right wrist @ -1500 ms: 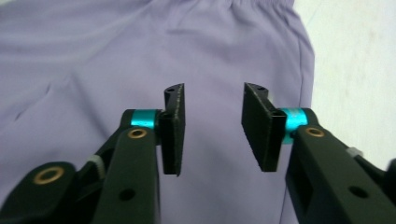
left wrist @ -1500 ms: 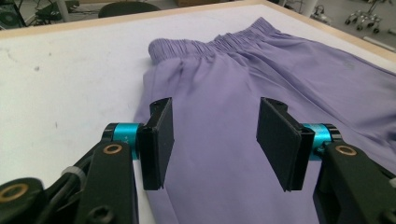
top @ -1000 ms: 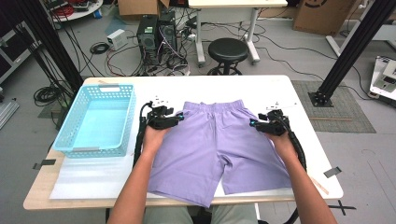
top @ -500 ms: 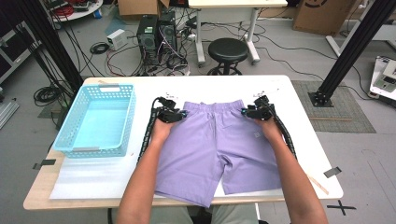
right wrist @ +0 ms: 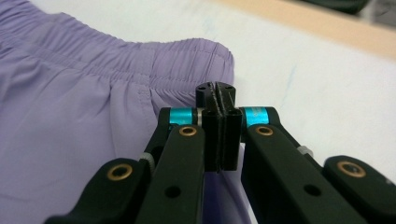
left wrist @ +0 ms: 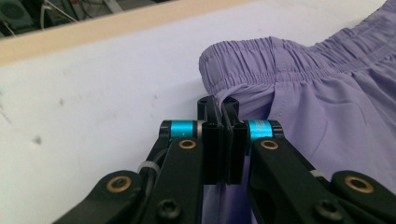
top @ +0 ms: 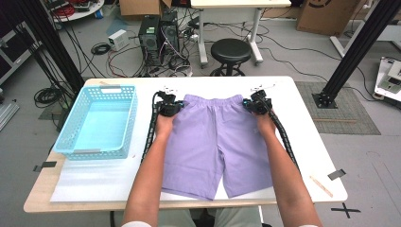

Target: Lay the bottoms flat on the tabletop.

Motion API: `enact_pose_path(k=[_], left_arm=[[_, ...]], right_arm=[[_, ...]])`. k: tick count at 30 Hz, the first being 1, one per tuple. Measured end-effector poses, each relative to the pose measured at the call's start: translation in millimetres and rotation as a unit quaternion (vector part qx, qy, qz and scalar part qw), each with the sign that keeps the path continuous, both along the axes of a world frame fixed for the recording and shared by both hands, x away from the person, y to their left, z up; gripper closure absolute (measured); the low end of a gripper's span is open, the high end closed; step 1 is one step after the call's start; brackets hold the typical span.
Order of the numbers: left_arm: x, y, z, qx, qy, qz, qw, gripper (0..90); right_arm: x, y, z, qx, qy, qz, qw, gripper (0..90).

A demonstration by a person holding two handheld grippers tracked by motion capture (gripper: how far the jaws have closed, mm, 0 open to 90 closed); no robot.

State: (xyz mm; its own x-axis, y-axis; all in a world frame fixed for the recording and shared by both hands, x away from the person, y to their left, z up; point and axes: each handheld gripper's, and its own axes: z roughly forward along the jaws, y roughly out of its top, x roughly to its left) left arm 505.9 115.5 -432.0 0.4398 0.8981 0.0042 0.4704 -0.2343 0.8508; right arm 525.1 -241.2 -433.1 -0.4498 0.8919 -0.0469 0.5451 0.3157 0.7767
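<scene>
A pair of purple shorts [top: 213, 142] lies flat on the white table [top: 302, 109], waistband at the far side. My left gripper [top: 169, 106] sits at the left waistband corner. In the left gripper view its jaws [left wrist: 218, 105] have just closed, pinching a small fold of the shorts [left wrist: 327, 107] just below the elastic. At the right waistband corner is my right gripper [top: 256, 103]. The right gripper view shows it [right wrist: 216, 93] closed as well, jaws pressed together on the side edge of the shorts [right wrist: 70, 116] under the waistband.
A light blue plastic basket [top: 109, 88] stands on the table's left side. A thin wooden stick [top: 320, 185] lies near the front right corner. Behind the table are a black stool [top: 231, 49] and computer cases with cables on the floor.
Both hands slid away from me along the shorts to the waistband corners. Both grippers' jaws went from open to shut there.
</scene>
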Motion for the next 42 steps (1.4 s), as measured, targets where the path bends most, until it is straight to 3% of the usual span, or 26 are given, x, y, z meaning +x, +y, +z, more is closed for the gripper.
enact_pose_path(k=[1,3,4,5,7,9,11,15,20,22,25,27,31,33,37,42], left_arm=[[1.4,-2.1,-2.0,0.007,-0.014,0.0,0.9999,87.7],[2.7,-4.2,-6.0,0.017,-0.016,0.002,0.9997,85.5],[3.4,-4.2,-8.0,0.023,-0.013,0.008,0.9996,80.0],[3.8,-2.9,-9.2,0.019,-0.006,0.011,0.9997,70.9],[2.7,0.6,-7.8,0.017,0.001,0.015,0.9997,63.1],[0.0,3.6,-3.5,0.002,0.007,0.017,0.9998,56.9],[-4.8,5.4,0.2,-0.011,0.004,0.013,0.9998,54.7],[-18.6,7.2,3.1,-0.04,0.001,-0.006,0.9992,49.6],[-43.1,10.5,1.4,-0.075,-0.02,-0.023,0.9967,30.0],[-53.1,11.6,1.3,-0.087,-0.028,-0.034,0.9952,29.9],[-66.9,12.4,1.8,-0.086,-0.032,-0.044,0.9948,29.3],[-74.8,14.5,1.9,-0.097,-0.035,-0.049,0.9935,29.3],[-88.8,19.9,3.2,-0.105,-0.04,-0.057,0.992,29.3],[-95.4,22.6,4.4,-0.108,-0.041,-0.06,0.9915,29.3],[-106.0,27.8,6.0,-0.102,-0.047,-0.065,0.9915,29.3],[-116.4,31.0,5.5,-0.097,-0.043,-0.063,0.9924,29.3]], right_arm=[[1.8,0.9,-0.3,-0.01,-0.013,-0.01,0.9998,90.0],[5.4,1.1,-1.5,-0.006,-0.025,-0.025,0.9994,89.9],[7.0,1.8,-2.1,-0.011,-0.026,-0.033,0.9991,88.9],[7.6,2.5,-2.8,-0.011,-0.024,-0.039,0.9989,85.7],[7.5,0.3,-4.0,0.001,-0.016,-0.051,0.9986,74.2],[5.9,-6.3,-3.3,0.027,0.003,-0.047,0.9985,72.0],[-1.1,-12.1,-1.7,0.031,0.002,-0.044,0.9985,70.7],[-23.1,-23.7,-0.5,0.016,0.002,-0.027,0.9995,68.0],[-59.2,-43.8,4.6,0.026,0.015,0.005,0.9995,66.5],[-77.0,-50.0,6.4,0.048,0.016,0.022,0.9985,64.9],[-102.9,-54.8,8.8,0.057,0.016,0.044,0.9973,64.0],[-121.1,-53.0,11.5,0.065,0.015,0.062,0.9958,64.1],[-155.3,-41.8,10.5,0.081,0.007,0.115,0.9901,65.4],[-168.8,-33.7,6.3,0.093,0.016,0.145,0.9849,66.6],[-194.5,-11.3,-1.0,0.094,0.02,0.205,0.9741,71.6],[-207.3,19.1,-6.8,0.075,0.033,0.262,0.9615,74.6]])
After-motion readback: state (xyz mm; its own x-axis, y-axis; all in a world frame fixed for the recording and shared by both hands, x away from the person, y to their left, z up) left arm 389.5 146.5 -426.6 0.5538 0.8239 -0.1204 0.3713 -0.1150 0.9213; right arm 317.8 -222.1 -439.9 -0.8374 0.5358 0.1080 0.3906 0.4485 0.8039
